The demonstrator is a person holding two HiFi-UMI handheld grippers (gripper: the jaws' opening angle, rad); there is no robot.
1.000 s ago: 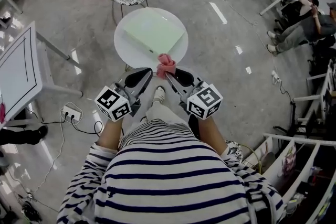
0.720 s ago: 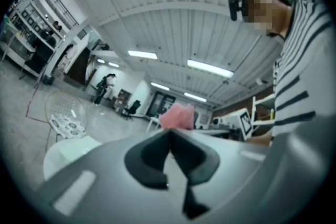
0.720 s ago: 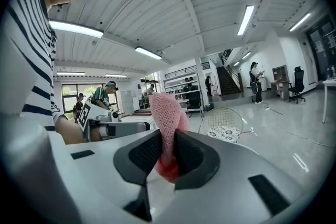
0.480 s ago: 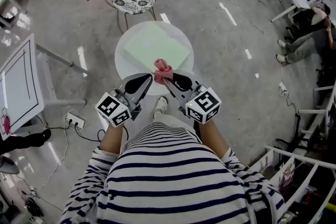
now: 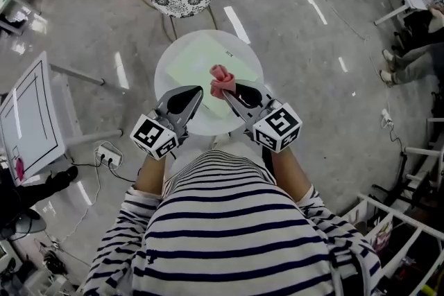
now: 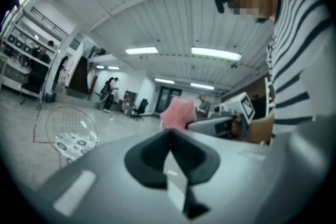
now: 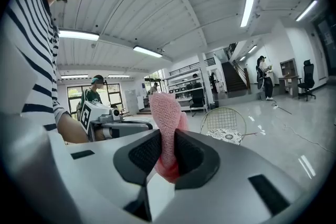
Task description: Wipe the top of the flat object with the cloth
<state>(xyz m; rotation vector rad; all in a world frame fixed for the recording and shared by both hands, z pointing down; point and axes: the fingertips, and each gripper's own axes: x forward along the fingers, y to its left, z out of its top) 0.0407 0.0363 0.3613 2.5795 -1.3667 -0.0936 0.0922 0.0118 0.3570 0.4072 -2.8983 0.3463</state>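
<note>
Cloth: in the head view we find it over the near part of the flat object, which stretches away beyond the right gripper. Left gripper view: left gripper closed, empty. Right gripper view: jaws clamp the cloth.

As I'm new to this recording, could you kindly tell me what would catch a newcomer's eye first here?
The pink cloth, pinched in the right gripper, stands out over the pale green flat object on the round white table. The left gripper beside it is shut and empty.
</note>
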